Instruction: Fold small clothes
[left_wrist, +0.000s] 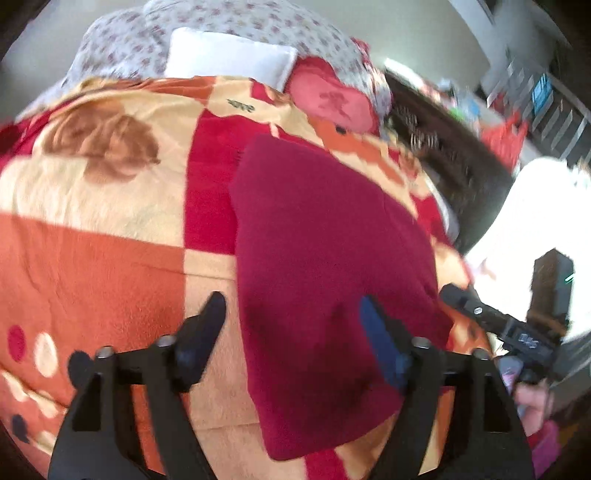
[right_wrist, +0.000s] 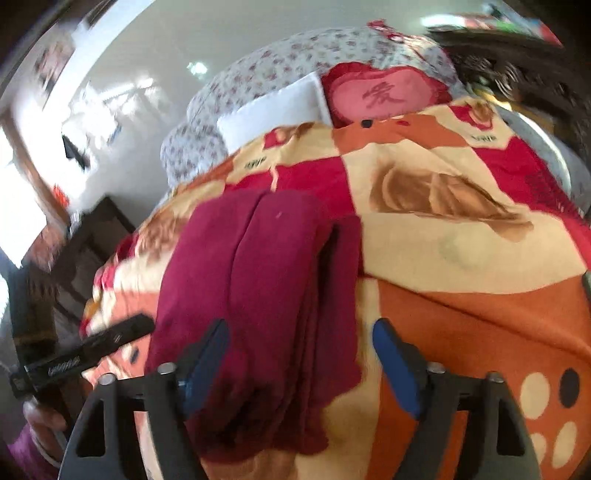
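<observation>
Spread across most of both frames is a blanket (left_wrist: 110, 240) patterned in orange, cream and red blocks, covering a bed; at the upper part of the left wrist view a white pillow (left_wrist: 229, 61) and a pink heart-shaped cushion (left_wrist: 332, 101) lie against a flowered quilt (left_wrist: 140, 40); dark wooden furniture (left_wrist: 454, 162) stands at the right edge of that view, blurred; a dark red garment (left_wrist: 325, 266) lies folded on the blanket, filling the centre and lower centre of the left wrist view; in the right wrist view the same garment (right_wrist: 258, 295) sits at centre left, a seam or fold line running down its length and layered edges showing along its right side; the left gripper (left_wrist: 293, 314) has its jaws apart, one finger over the blanket and the other over the garment, holding nothing; the right gripper (right_wrist: 301, 339) is also spread wide, its left finger over the garment and its right finger over the orange part of the blanket, nothing between them
</observation>
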